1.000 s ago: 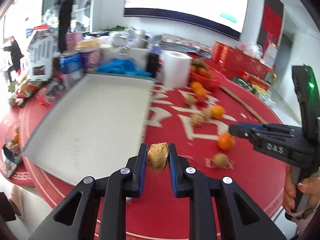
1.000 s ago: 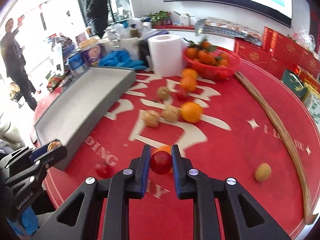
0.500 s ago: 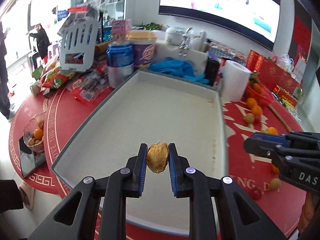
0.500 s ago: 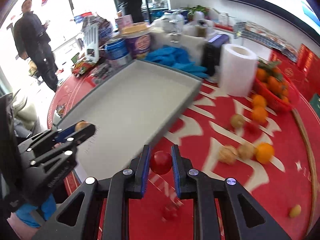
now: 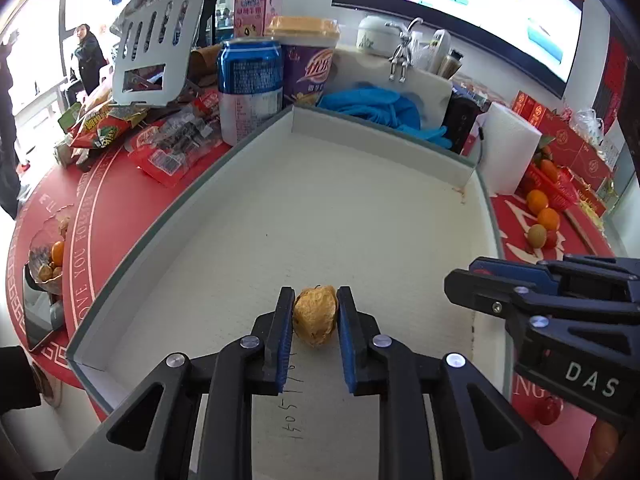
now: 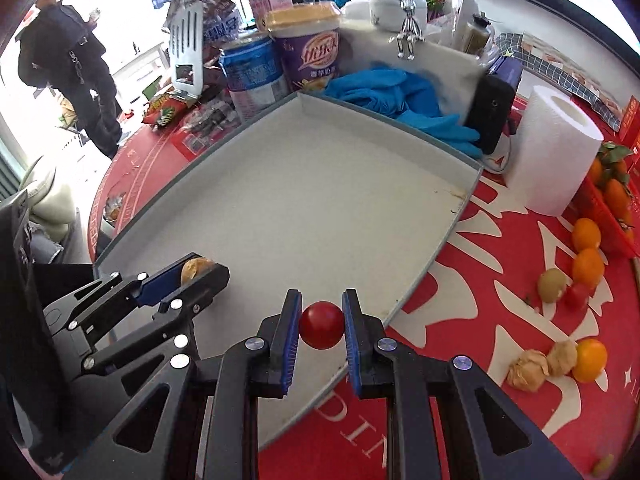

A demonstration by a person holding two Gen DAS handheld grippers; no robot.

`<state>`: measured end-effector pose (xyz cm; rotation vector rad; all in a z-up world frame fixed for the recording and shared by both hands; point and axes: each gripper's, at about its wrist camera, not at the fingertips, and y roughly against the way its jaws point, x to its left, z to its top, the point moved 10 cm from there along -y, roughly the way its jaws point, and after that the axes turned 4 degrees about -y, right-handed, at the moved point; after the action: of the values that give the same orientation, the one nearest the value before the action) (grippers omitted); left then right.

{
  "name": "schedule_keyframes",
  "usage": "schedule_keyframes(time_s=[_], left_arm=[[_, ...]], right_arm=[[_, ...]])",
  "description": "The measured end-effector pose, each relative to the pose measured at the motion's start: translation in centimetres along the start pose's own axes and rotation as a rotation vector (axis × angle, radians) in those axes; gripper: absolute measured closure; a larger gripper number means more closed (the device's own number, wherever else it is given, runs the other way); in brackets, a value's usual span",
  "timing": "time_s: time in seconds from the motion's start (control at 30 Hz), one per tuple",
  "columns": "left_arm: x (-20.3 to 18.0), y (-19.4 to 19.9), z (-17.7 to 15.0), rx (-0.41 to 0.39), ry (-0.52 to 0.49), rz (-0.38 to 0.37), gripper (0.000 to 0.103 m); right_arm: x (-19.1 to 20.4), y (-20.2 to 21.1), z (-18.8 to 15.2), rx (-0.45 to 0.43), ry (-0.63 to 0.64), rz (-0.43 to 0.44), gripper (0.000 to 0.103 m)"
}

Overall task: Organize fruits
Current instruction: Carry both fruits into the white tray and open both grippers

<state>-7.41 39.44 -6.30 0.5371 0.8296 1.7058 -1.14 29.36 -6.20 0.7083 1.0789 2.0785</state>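
Both hands over the grey tray (image 5: 192, 216), each w/ one fruit.

Left gripper (image 5: 315, 320): clamped on a papery yellow-brown husk fruit (image 5: 315, 315), squeezed side to side between the blue pads, long axis roughly along the fingers, tip toward the tray floor. Sits over the near part of the tray, well inside the rim; bare tray floor right under and ahead. Touching the floor or just above it: can't tell.

Right gripper (image 6: 321, 330): clamped on a small red tomato (image 6: 322, 325), round, so no axis to mind. Hangs over the near-right stretch of the tray, close to the rim (image 6: 432, 264), red tablecloth (image 6: 460, 360) just beyond to the right.

Relation that counts: drop spot lies straight below each claw, not off to a side. Left deeper into the tray, so safer to let go; right nearer the edge, prob. wants a nudge inward first, else tomato may roll to the wall. Grippers side by side, near but apart.

Rest of the fruit, oranges (image 6: 586, 234) and more husk ones (image 6: 528, 370), on the cloth well right of the tray; right hand nearer those.
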Motion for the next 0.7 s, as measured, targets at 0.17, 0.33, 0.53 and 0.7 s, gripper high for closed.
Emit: schedule_keyframes(time_s=[0.17, 0.33, 0.53, 0.7], left_arm=[[0.1, 1.1, 0.4, -0.057, 0.007, 0.02, 0.02], [0.6, 2.8, 1.3, -0.116, 0.014, 0.038, 0.016], [-0.1, 4.0, 1.3, -0.107, 0.017, -0.016, 0.015], [-2.3, 4.8, 0.7, -0.089, -0.071, -0.019, 0.011]], right_arm=[[0.2, -0.7, 0.3, 0.01, 0.015, 0.01, 0.065], [0.3, 2.0, 2.2, -0.088, 0.022, -0.006, 0.015], [-1.3, 5.5, 3.1, -0.16, -0.048, -0.004, 0.0], [-4.1, 7.7, 2.3, -0.186, -0.115, -0.038, 0.0]])
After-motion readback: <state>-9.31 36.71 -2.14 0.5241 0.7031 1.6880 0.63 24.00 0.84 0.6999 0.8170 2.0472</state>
